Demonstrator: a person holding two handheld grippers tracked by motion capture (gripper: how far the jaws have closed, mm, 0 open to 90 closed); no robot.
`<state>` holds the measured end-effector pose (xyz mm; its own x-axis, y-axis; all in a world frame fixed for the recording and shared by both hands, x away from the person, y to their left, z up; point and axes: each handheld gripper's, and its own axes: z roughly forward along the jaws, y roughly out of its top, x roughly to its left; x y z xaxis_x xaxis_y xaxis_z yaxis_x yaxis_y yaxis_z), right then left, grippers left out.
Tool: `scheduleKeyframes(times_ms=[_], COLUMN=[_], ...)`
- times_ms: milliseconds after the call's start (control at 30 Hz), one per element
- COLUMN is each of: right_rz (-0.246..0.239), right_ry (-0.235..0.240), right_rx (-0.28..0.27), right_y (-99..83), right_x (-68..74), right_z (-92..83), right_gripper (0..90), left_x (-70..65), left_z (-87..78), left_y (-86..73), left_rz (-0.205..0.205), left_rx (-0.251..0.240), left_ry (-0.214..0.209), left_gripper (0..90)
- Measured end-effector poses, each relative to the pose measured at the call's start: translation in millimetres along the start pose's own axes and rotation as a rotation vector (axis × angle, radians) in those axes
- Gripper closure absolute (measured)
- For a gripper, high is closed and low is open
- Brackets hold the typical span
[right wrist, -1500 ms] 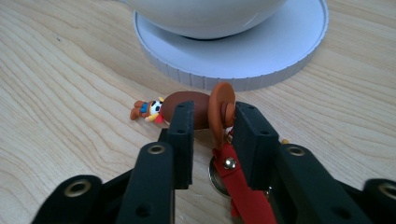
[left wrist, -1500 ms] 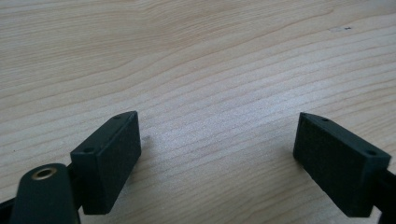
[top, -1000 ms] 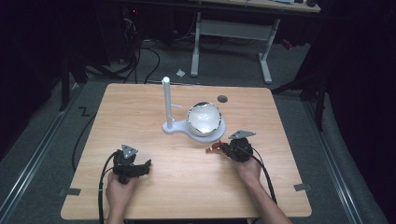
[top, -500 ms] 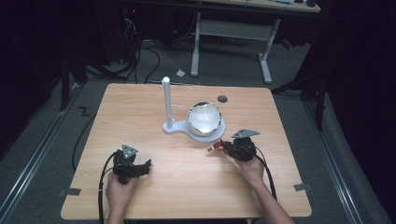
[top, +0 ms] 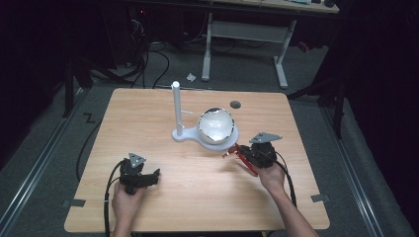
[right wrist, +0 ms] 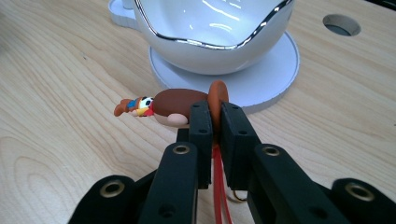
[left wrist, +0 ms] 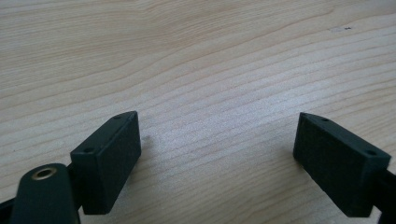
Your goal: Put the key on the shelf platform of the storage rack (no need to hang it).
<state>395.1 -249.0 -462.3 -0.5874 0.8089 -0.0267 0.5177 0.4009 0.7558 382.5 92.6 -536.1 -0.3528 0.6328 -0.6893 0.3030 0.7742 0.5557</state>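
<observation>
A small brown toy bird point(right wrist: 173, 105) with a colourful head and an orange disc at its back is clamped between the jaws of my right gripper point(right wrist: 215, 119), and a red strap point(right wrist: 218, 186) hangs down from it. The bird lies sideways just above the wood, in front of a white bowl point(right wrist: 210, 32) with a silver rim. In the high view the right gripper point(top: 243, 153) holds the toy bird point(top: 230, 153) just right of the bowl point(top: 216, 124). My left gripper point(left wrist: 219, 154) stands open over bare wood, at the near left point(top: 153, 176).
The bowl sits on a round white stand base point(right wrist: 275, 70) joined to an upright white post point(top: 176, 106). A round hole point(top: 235, 104) is cut in the wooden table point(top: 148, 123) behind the bowl. Cables and a desk frame lie on the floor beyond.
My right gripper has risen a little with the toy bird still in its jaws. The left gripper has stayed where it was.
</observation>
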Motion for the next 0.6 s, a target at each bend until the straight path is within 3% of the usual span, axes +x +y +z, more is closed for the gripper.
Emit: scheduleKeyframes(times_ms=[333,600], right_rz=[-0.053,-0.050], right_ry=[-0.022,0.014], right_rx=[-0.023,-0.055], right_y=[14.3,28.5], right_x=[2.4,0.3], right_z=[-20.8,-35.8], right_gripper=[84.1,84.1], left_x=[0.8,0.8], left_z=[-0.1,-0.1], left_y=[0.2,0.3], left_rz=[0.010,0.008], left_rx=[0.000,0.001], left_ry=[-0.006,-0.006], left_gripper=[15.3,15.4])
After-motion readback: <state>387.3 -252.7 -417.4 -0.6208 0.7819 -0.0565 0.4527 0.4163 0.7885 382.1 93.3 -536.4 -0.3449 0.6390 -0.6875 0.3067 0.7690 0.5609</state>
